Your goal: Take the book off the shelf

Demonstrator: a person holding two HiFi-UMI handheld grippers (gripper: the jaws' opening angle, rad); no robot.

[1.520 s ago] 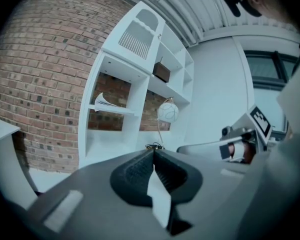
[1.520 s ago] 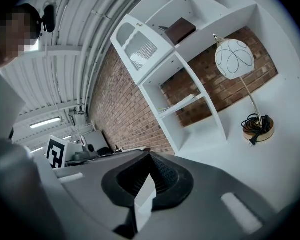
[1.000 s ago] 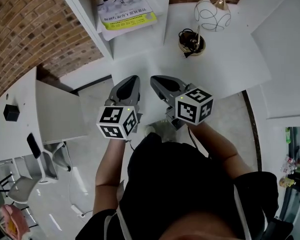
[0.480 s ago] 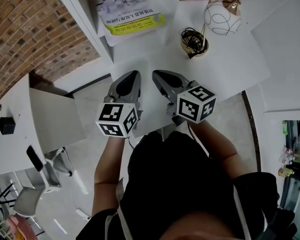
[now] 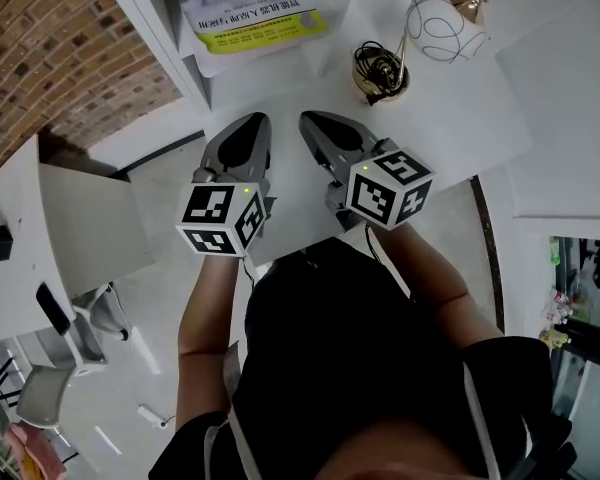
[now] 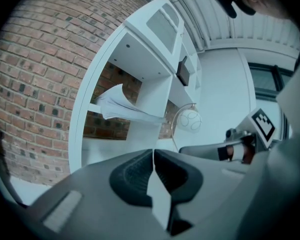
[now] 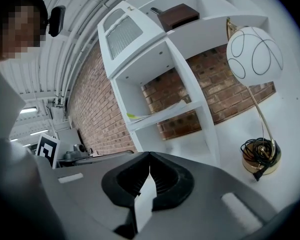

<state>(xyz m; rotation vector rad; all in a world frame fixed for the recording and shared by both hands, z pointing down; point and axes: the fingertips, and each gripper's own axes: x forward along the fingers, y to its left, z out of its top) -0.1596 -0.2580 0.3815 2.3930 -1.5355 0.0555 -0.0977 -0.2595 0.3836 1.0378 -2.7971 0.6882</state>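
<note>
– Head view: your left gripper (image 5: 252,120) and right gripper (image 5: 310,120) sit side by side, short of the shelf (image 5: 175,38). The book (image 5: 250,13) lies flat on a shelf board ahead of them, untouched.

– Both pairs of jaws are pressed together with nothing between them; each gripper view shows the pads meeting. Go in like that and, as I judge it, you'd only shove the book deeper.

– So spread one pair before you reach its edge. The left gripper view shows the pages curving and sagging, so it looks thin and floppy.

– Then a pinch on the cover alone could let the pages fan out and slide free. Take the whole thickness.

– Mind the lamp (image 5: 435,23) too. It stands on the white table (image 5: 480,118) right of the shelf, with a cord coiled at its base (image 5: 380,73), near your right gripper.

– A wide swing on that side could tip it or snag the cord. The white upright (image 5: 332,28) beside the book could also catch a jaw if you come in slanted.
</note>
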